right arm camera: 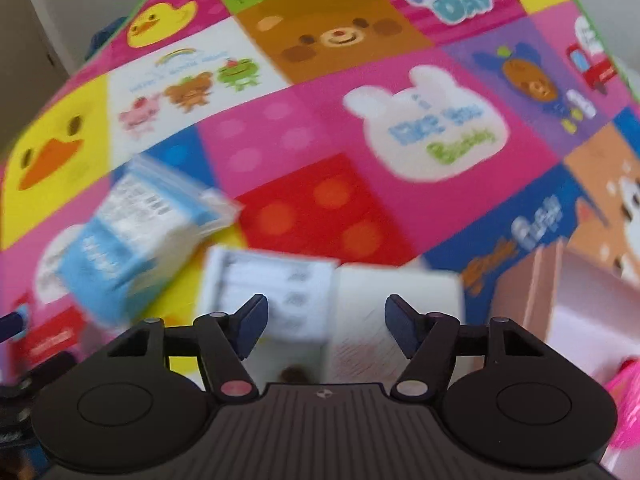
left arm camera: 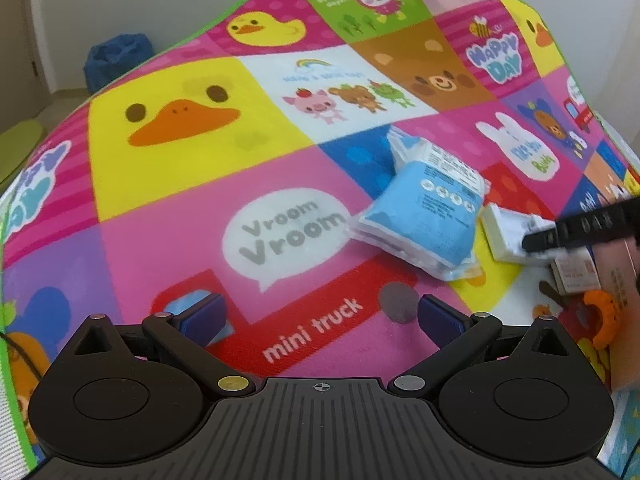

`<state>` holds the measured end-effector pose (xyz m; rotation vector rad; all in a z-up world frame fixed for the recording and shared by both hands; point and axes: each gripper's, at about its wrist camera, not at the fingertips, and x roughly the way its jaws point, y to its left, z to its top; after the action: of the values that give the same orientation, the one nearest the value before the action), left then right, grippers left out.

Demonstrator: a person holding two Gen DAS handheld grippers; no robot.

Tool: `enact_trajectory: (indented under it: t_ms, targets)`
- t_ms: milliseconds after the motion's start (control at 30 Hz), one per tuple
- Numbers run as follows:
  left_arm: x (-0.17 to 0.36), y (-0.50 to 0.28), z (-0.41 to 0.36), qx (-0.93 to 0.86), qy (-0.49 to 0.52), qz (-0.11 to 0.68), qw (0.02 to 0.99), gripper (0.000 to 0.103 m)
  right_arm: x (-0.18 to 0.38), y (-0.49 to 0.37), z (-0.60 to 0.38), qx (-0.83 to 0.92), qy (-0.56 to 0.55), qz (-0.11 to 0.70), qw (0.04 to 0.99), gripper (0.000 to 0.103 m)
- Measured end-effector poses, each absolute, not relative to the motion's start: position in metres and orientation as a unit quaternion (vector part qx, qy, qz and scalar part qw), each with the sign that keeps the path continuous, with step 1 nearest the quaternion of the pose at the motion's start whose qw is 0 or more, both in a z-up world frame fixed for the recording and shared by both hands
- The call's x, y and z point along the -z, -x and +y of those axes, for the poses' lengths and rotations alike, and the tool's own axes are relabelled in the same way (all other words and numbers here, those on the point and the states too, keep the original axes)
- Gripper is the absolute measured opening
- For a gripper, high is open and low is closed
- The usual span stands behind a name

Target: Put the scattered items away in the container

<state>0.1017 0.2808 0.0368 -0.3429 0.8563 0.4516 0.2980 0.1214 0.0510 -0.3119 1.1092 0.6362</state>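
Right hand-held gripper [right arm camera: 326,326] part-open above flat white rectangular box [right arm camera: 332,296], nothing pinched; left hand-held gripper [left arm camera: 320,318] wide open, empty. Risk: clipping the soft blue-and-white plastic packet [left arm camera: 424,216] just beside, or slipping off smooth card. Pink-walled container [right arm camera: 560,300] near right; bright cartoon-print play mat [left arm camera: 200,120] open beyond.

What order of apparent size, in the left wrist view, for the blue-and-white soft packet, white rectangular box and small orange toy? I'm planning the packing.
1. Blue-and-white soft packet.
2. White rectangular box, partly hidden by the right gripper.
3. Small orange toy, cut off at the edge, so unsure.
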Motion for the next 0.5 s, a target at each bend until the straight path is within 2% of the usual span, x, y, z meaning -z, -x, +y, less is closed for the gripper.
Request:
enact_trajectory:
  t_ms: [200, 300, 400, 433, 500]
  targets:
    - [-0.039, -0.097, 0.293, -0.237, 0.173, 0.404, 0.866, 0.103, -0.052, -0.266, 0.138, -0.360, 0.116, 0.547, 0.746, 0.061]
    - [-0.039, -0.095, 0.296, -0.238, 0.180, 0.403, 0.865, 0.103, -0.067, -0.271, 0.140, -0.346, 0.146, 0.496, 0.783, 0.061]
    - [-0.039, -0.096, 0.295, -0.235, 0.182, 0.401, 0.866, 0.103, -0.070, -0.306, 0.123, -0.268, 0.109, 0.495, 0.819, 0.060]
    - [-0.039, -0.097, 0.295, -0.233, 0.182, 0.403, 0.866, 0.103, -0.068, -0.316, 0.118, -0.239, 0.108, 0.488, 0.833, 0.058]
    - [-0.036, -0.098, 0.294, -0.229, 0.181, 0.408, 0.865, 0.103, -0.061, -0.334, 0.114, -0.194, 0.132, 0.471, 0.850, 0.043]
